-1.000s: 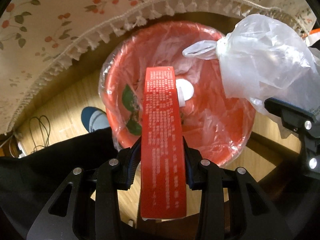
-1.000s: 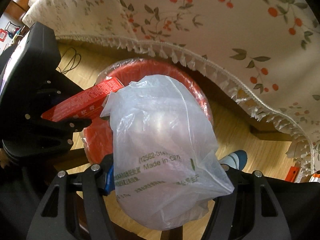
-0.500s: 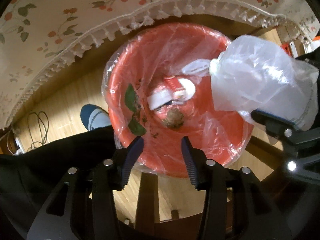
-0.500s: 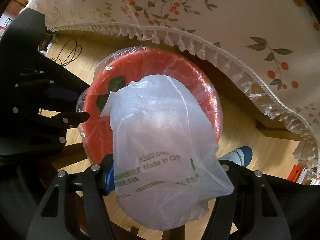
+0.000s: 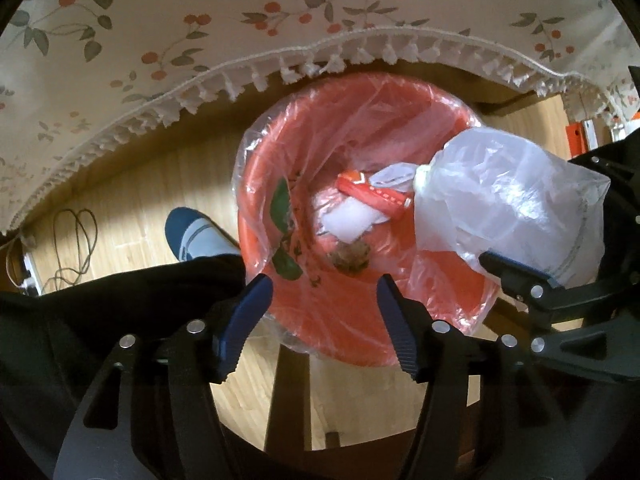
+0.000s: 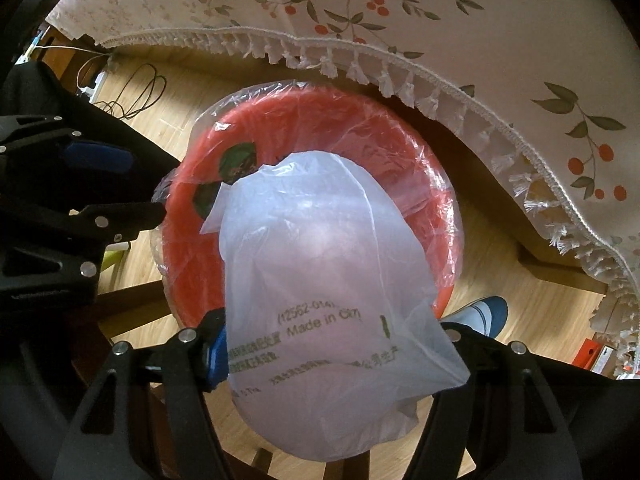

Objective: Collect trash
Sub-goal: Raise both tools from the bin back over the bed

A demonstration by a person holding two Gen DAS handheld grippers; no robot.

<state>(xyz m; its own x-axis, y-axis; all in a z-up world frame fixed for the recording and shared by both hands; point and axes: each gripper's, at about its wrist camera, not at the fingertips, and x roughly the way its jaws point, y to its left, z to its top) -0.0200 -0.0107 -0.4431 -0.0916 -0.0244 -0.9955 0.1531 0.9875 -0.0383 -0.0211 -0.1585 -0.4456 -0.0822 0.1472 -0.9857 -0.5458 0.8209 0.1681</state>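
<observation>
Trash bin (image 5: 400, 312), red and lined with clear film, sits on the floor directly under both my grippers so whatever I let go falls in. Left gripper (image 5: 324, 292) has just been opening and hangs spread and empty; the red box (image 5: 372, 196) lies in the bin. Right gripper (image 6: 332, 340) has just been opening around the white plastic bag (image 6: 320, 280), poised over the bin; whether its pads still press I cannot tell.

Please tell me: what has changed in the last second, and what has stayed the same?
The left gripper let go of the red box; it fell into the red bin, and the jaws have just been opening, nothing between them. The right gripper's jaws have just been opening slightly, with the white plastic bag still between them above the bin. Bin and tablecloth are unchanged.
</observation>
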